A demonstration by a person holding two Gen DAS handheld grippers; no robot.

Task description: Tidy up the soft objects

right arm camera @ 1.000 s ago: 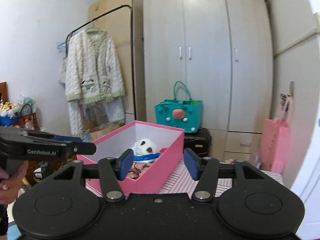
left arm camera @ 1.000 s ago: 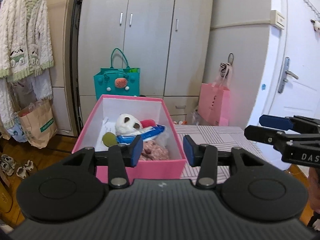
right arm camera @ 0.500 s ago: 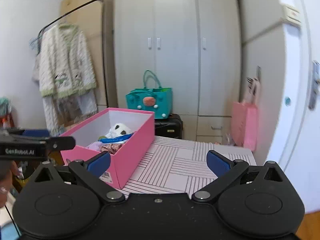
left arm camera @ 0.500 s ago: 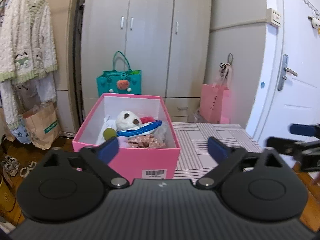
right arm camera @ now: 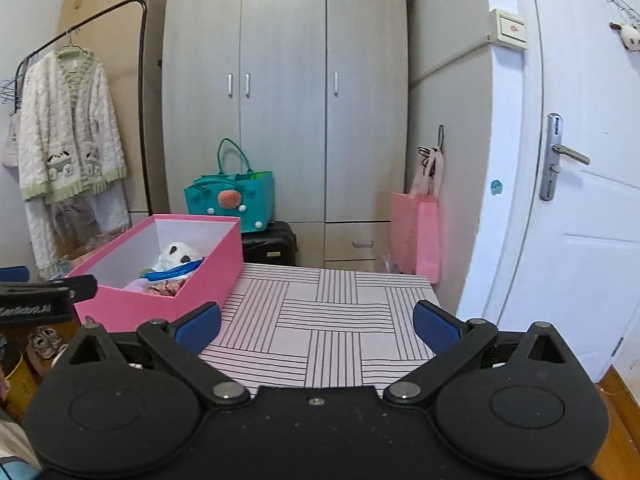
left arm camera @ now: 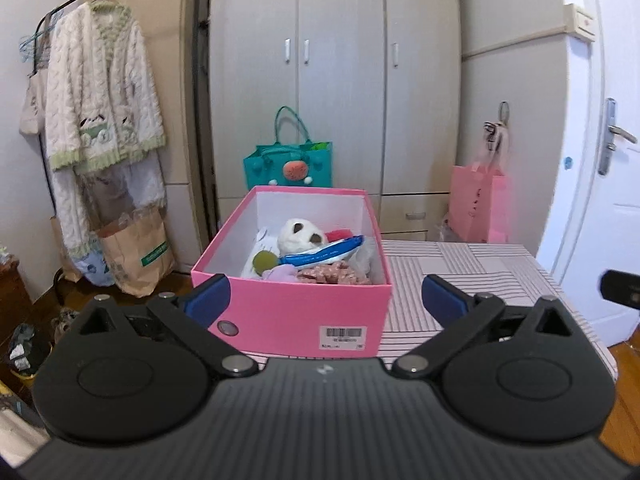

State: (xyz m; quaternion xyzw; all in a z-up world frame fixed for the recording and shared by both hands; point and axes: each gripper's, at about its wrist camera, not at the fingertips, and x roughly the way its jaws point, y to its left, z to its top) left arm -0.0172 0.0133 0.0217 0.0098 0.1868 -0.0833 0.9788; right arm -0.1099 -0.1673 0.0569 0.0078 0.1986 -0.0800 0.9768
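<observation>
A pink box (left arm camera: 296, 312) stands on the left part of the striped table (left arm camera: 460, 276). It holds several soft things: a white plush panda (left arm camera: 298, 234), a blue packet (left arm camera: 324, 252), a green ball (left arm camera: 262, 262) and pink floral cloth (left arm camera: 332, 272). My left gripper (left arm camera: 326, 300) is open and empty, just in front of the box. My right gripper (right arm camera: 316, 324) is open and empty over the striped table (right arm camera: 332, 320), to the right of the box (right arm camera: 160, 304). The panda (right arm camera: 178, 254) also shows in the right wrist view.
A grey wardrobe (left arm camera: 336, 80) stands behind the table. A teal bag (left arm camera: 288, 164) sits behind the box and a pink bag (left arm camera: 478, 204) hangs at the right. A white cardigan (left arm camera: 100, 104) hangs on a rack at the left. A white door (right arm camera: 580, 200) is at the right.
Both grippers have opened wide from a narrow gap and pulled back from the box. The right gripper has swung right, over the table.
</observation>
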